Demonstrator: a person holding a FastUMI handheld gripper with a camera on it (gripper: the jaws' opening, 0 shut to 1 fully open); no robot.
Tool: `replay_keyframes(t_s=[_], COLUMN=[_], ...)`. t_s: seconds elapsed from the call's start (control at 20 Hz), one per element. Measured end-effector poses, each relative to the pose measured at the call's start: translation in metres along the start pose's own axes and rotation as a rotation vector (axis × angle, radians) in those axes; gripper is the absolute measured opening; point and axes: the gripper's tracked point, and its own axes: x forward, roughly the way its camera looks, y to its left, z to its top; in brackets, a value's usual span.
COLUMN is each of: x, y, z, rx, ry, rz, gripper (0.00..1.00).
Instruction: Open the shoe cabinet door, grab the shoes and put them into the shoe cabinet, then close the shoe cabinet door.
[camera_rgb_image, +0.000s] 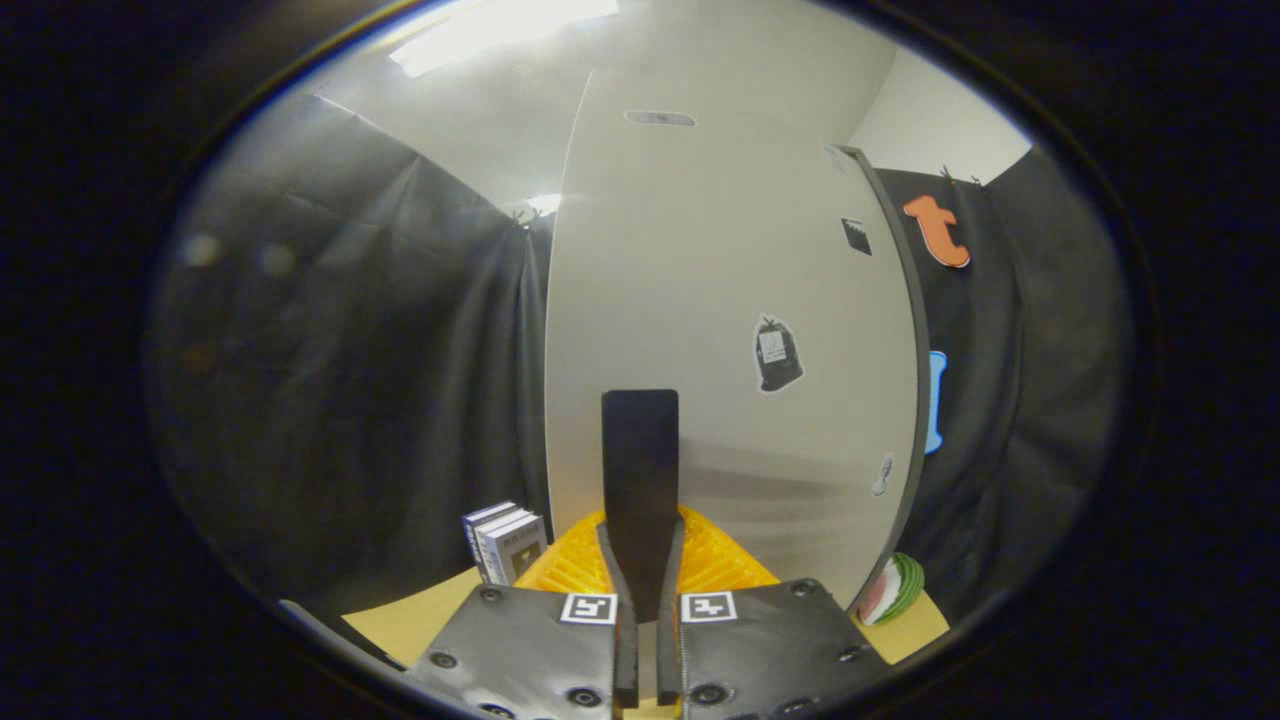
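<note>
My gripper (641, 590) is shut on a flat black strip (640, 460) that stands up from between the two fingers and looks like the door's pull tab. Right behind the strip rises the white shoe cabinet door (700, 280), very close, with a few small stickers on it and a dark edge (908, 360) down its right side. I cannot tell whether the door is ajar.
A yellow ridged object (715, 560) lies under the fingers at the foot of the door. Some upright books (505, 540) stand to the left on the tan surface (420, 615). A watermelon-slice toy (893, 590) sits right of the door. Black cloth hangs on both sides.
</note>
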Motion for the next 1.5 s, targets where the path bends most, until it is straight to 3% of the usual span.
replay_keyframes(t_s=[0.2, 0.4, 0.7, 1.0, 1.25, 1.5], x=[-0.027, -0.060, -0.093, -0.145, -0.163, -0.157], y=[-0.021, -0.050, -0.104, -0.185, -0.235, -0.240], z=[0.003, 0.006, 0.011, 0.025, 0.025, 0.021], rx=[0.013, 0.002, -0.088, -0.131, -0.088, -0.069], ry=[-0.006, -0.008, -0.006, -0.031, -0.049, -0.031], rz=[0.018, -0.032, -0.168, -0.355, -0.418, -0.384], gripper=[0.09, 0.09, 0.08, 0.03, 0.03, 0.02])
